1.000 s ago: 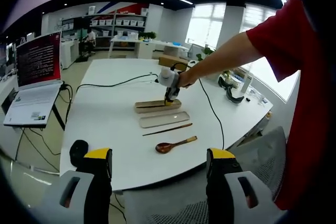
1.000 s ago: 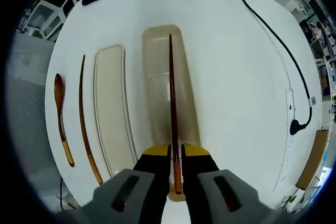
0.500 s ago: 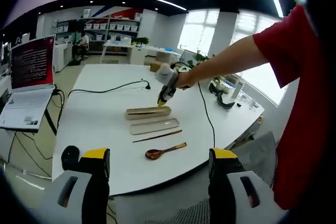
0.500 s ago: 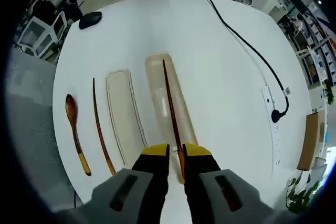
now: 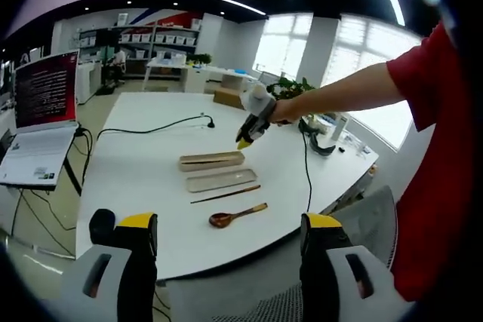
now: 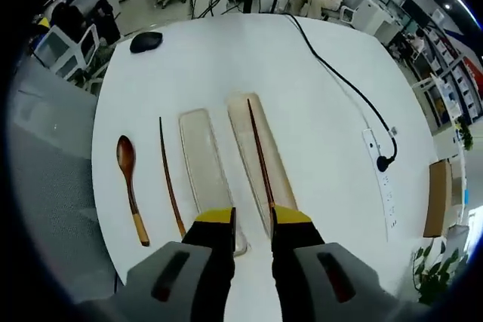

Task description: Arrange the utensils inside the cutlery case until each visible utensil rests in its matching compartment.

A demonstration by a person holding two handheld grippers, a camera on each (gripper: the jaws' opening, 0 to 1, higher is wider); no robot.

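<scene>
My right gripper (image 6: pixel 251 220) hangs with jaws apart and empty above the pale translucent oblong cutlery case (image 6: pixel 266 162), where one slim dark-brown wooden chopstick (image 6: pixel 260 161) lies lengthwise.

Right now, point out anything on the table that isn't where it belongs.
One chopstick lies inside the case base, slightly slanted. Its mate, the second chopstick, and the wooden spoon lie loose on the table, on the far side of the lid from the case.
</scene>
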